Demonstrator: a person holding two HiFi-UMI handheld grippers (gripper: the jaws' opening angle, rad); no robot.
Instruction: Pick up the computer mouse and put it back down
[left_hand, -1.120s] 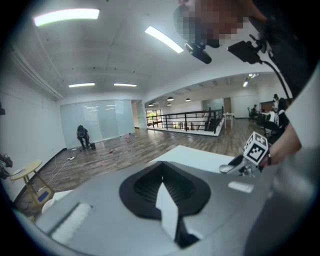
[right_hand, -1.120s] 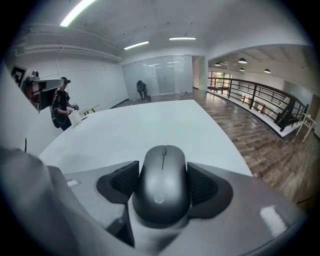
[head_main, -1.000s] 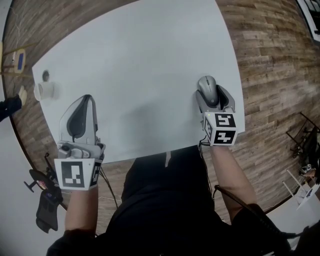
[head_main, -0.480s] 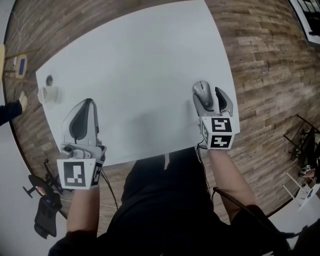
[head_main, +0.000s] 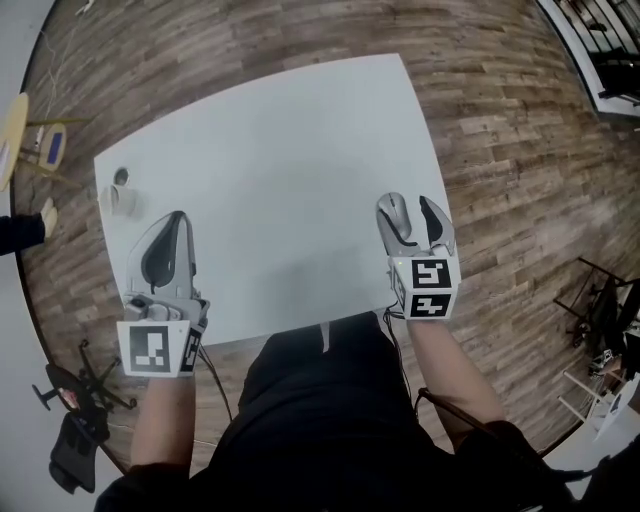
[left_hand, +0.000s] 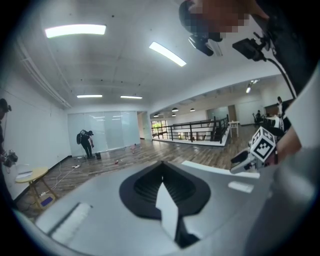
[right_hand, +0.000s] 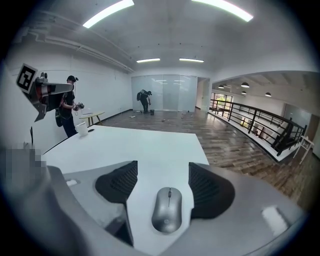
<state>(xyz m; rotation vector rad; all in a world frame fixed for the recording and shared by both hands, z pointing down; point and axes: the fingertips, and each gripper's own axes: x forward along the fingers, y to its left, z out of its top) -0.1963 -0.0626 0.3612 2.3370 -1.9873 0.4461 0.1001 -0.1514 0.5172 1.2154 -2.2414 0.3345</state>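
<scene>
Right gripper (head_main: 412, 214) set round the computer mouse (head_main: 395, 213), fingers wide open.

Over the last second the right gripper (right_hand: 162, 174) has moved further forward along the mouse, which earlier stuck out past the fingertips and now lies well back between the fingers. In the right gripper view the computer mouse (right_hand: 166, 216) rests flat on the white worktop (head_main: 280, 150) near its right edge, with bare worktop showing on either side of it, so neither ribbed pad touches it and nothing is held. By my reading the pick-up has not begun: the fingers are placed to close on the mouse's sides, then lift. The left gripper (head_main: 170, 228) rests at the near left of the worktop, its fingers (left_hand: 150, 185) pressed together on nothing, taking no part.
</scene>
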